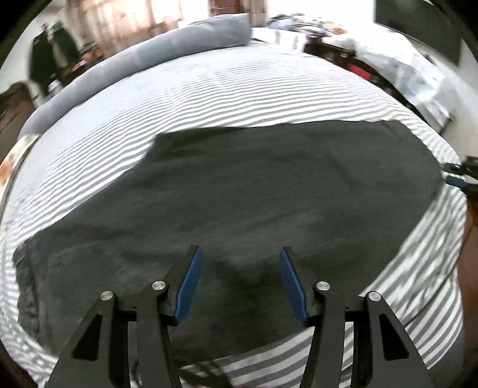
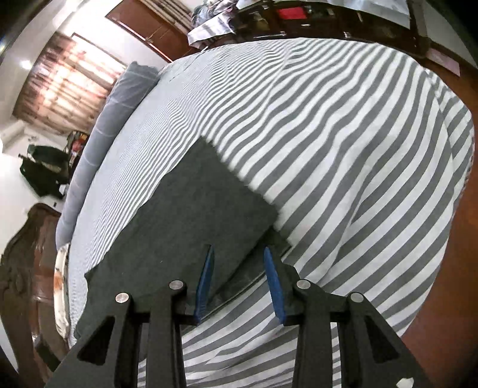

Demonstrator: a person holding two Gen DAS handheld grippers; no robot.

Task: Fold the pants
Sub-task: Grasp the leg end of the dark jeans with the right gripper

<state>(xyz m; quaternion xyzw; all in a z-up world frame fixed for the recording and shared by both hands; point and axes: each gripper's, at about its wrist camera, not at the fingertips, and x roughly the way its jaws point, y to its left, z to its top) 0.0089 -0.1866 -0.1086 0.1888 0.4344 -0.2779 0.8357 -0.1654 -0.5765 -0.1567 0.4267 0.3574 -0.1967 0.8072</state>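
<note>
The dark grey pants [image 1: 239,185] lie flat on the bed, spread across the striped sheet [image 1: 209,98] from about 8 o'clock to 2 o'clock in the left wrist view. The left tool [image 1: 240,253] hangs above the near part of the fabric with its blue pads apart and nothing between them; its shadow falls on the cloth just under the gap. At 3 o'clock in that view, the right tool [image 1: 457,176] shows at the pants' end, small and blurred.

In the right wrist view the pants [image 2: 191,226] run from 8 o'clock up toward the centre, with one squared end reaching to 12 o'clock of the fingers. The right tool [image 2: 239,253] stands over the long edge of the garment, pads parted and empty, the edge of the cloth lying below the gap, not pinched.

A long grey pillow [image 1: 167,50] lies along the far side of the bed at 11 o'clock, well apart from the pants. A dark wooden headboard [image 2: 21,262] sits at 8 o'clock in the right view. Cluttered dark furniture [image 2: 298,21] stands beyond the bed at 12 o'clock, and a curtained window [image 2: 65,80] glows at 10 o'clock. Nothing lies on the pants.
</note>
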